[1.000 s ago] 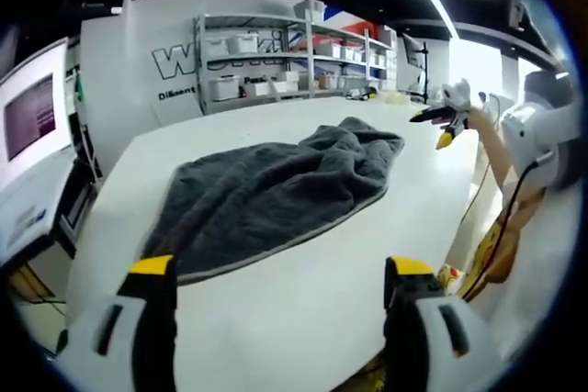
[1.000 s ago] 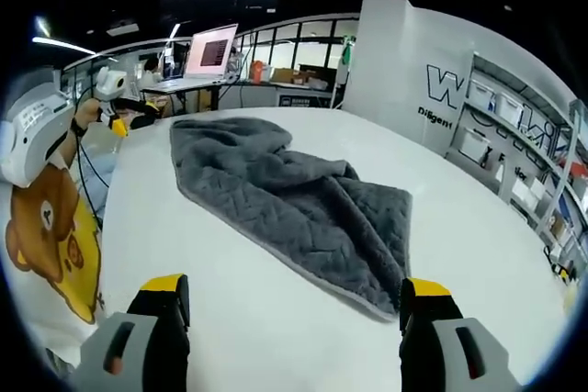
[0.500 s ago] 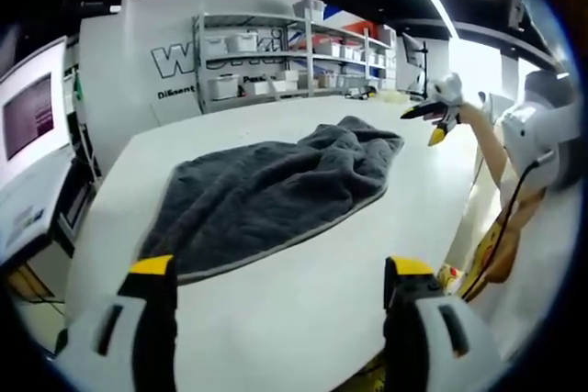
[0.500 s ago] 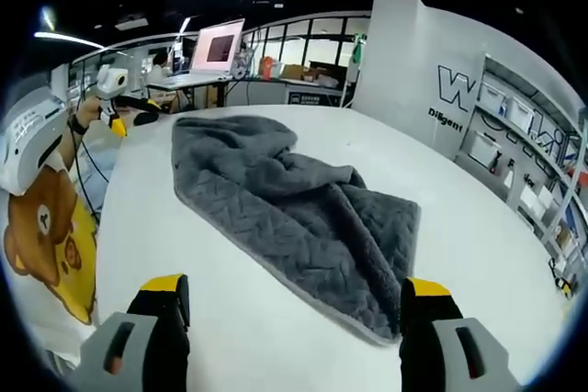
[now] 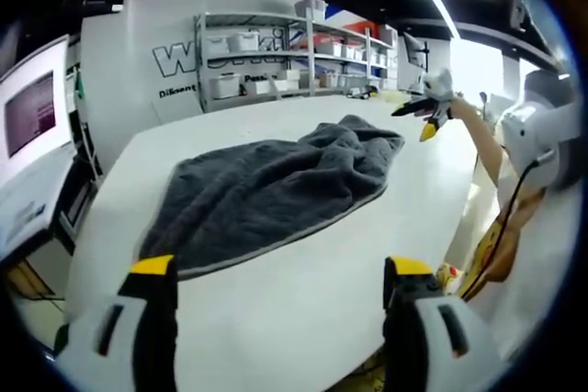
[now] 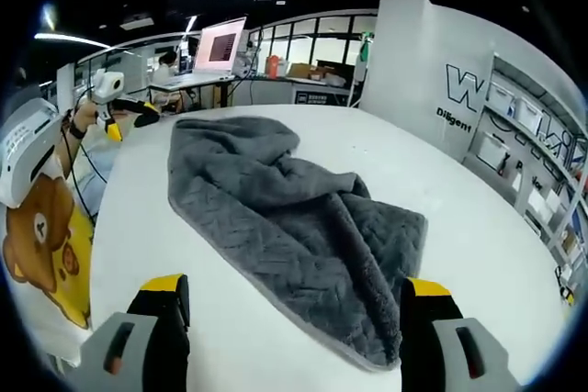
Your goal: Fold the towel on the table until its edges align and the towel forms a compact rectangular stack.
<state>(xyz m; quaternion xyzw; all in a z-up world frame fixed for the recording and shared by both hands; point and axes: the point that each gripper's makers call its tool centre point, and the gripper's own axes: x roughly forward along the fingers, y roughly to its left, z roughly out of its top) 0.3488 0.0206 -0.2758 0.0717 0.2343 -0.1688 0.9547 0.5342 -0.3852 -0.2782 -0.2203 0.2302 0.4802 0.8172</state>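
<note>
A dark grey quilted towel (image 5: 266, 195) lies rumpled and loosely spread on the white table (image 5: 303, 300). My left gripper (image 5: 280, 271) hovers open at the near table edge, short of the towel's hem, with nothing between its yellow-tipped jaws. In the left gripper view the right gripper (image 5: 412, 121) hangs in a hand above the towel's far bunched end. From the right gripper view the towel (image 6: 294, 227) fills the middle, its thick folded end nearest. My right gripper (image 6: 299, 286) is open above that end, holding nothing. The left gripper (image 6: 136, 119) appears far off at the left.
Metal shelves with white bins (image 5: 276, 61) stand behind the table beside a lettered white wall. A monitor (image 5: 32, 117) sits left of the table. Desks with a lit screen (image 6: 220, 48) lie beyond it. A person's yellow bear-print shirt (image 6: 41, 236) is by the table edge.
The right gripper has moved in over the towel's bunched end, so the towel looms larger in its view. The left gripper and the towel have stayed put.
</note>
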